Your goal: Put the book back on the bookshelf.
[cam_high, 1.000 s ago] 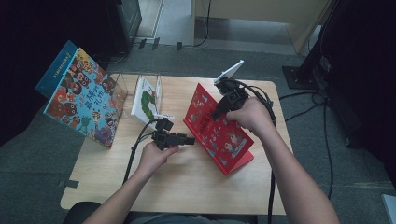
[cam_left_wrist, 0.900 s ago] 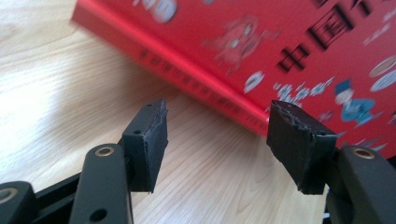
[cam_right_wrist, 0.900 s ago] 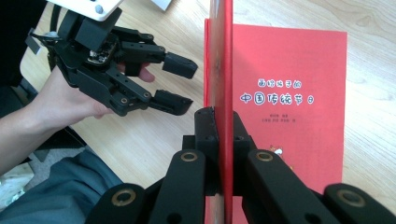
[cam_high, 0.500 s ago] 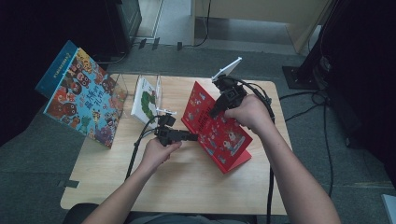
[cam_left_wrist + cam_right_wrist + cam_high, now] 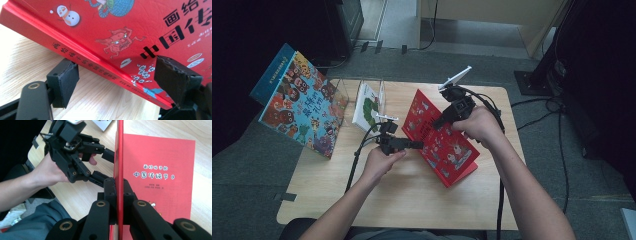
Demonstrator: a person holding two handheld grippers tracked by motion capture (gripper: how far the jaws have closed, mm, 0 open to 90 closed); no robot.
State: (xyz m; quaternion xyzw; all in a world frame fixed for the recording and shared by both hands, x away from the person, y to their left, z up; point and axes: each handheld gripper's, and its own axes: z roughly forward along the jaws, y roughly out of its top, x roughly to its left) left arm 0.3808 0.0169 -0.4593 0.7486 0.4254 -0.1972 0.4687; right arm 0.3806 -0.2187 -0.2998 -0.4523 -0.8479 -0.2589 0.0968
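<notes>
Red book [image 5: 119,150] cover pinched in right gripper [image 5: 118,187] — left gripper [image 5: 115,82] spread astride spine

Your left gripper [image 5: 113,82] looks up at a red hardcover book [image 5: 130,30] held tilted above the wooden bench [image 5: 30,57]. Your two black fingers [image 5: 63,81] stand wide apart and have just been opening, one under the spine edge on the bench side, the other over the printed cover. The spine lies between them; neither pad presses on it. Cover shows a snowman, a red creature, black Chinese characters. Gold characters run along the spine.
</notes>
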